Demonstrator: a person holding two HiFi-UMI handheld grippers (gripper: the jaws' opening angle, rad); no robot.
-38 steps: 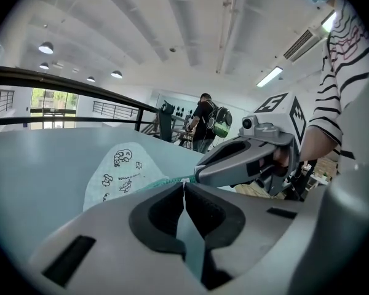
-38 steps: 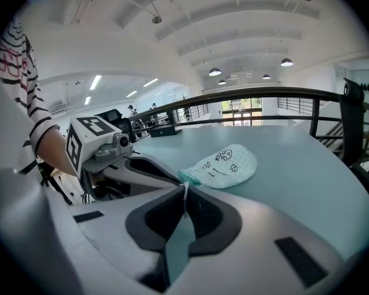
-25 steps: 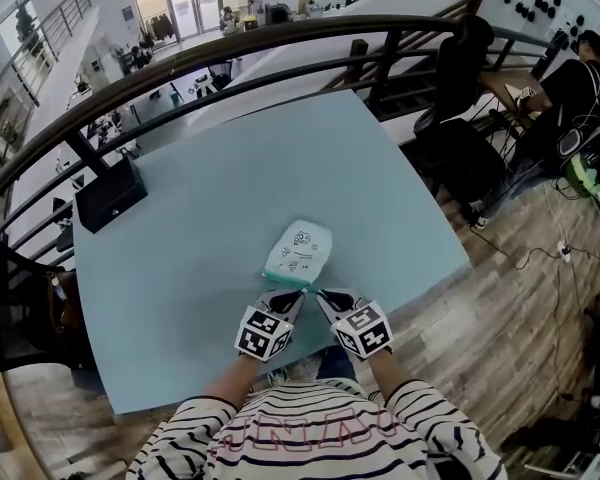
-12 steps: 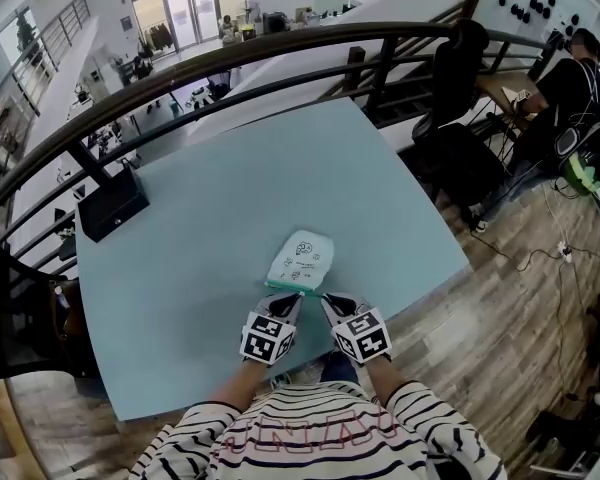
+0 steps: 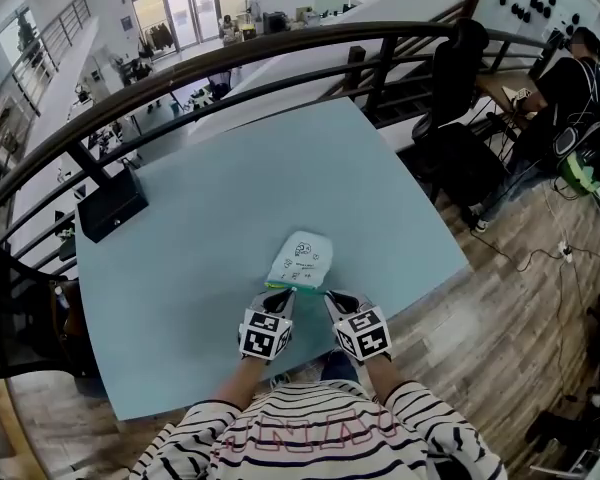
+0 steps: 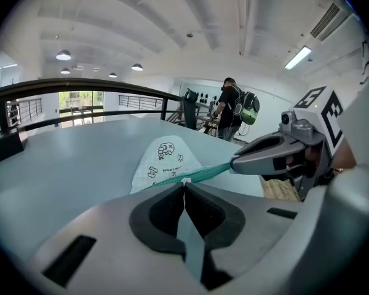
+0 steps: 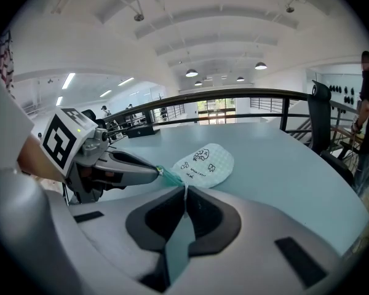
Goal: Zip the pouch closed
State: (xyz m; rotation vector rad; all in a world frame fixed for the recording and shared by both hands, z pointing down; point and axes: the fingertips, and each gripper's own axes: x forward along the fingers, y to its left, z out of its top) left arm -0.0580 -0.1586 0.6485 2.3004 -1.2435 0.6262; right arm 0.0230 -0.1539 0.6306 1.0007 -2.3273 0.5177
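A small white pouch (image 5: pixel 302 256) with cartoon print and a green zipper edge (image 5: pixel 300 286) lies on the pale blue table (image 5: pixel 230 188), near its front edge. My left gripper (image 5: pixel 283 293) is shut on the left part of that zipper edge, and my right gripper (image 5: pixel 329 295) is shut on its right end. In the left gripper view the pouch (image 6: pixel 163 161) lies just past the closed jaws (image 6: pixel 184 182), with the right gripper (image 6: pixel 232 162) pinching the green strip. The right gripper view shows the pouch (image 7: pixel 204 161) beyond its shut jaws (image 7: pixel 185 187) and the left gripper (image 7: pixel 158 172) on the strip.
A black box (image 5: pixel 110 203) sits at the table's far left corner. A dark railing (image 5: pixel 230 58) runs behind the table. A black chair (image 5: pixel 10 308) stands at the left, and a person (image 5: pixel 570 88) with a backpack is at the far right over the wooden floor.
Both grippers have tilted a little while staying at the pouch's near edge. The pouch lies in the same place and both grips are the same.
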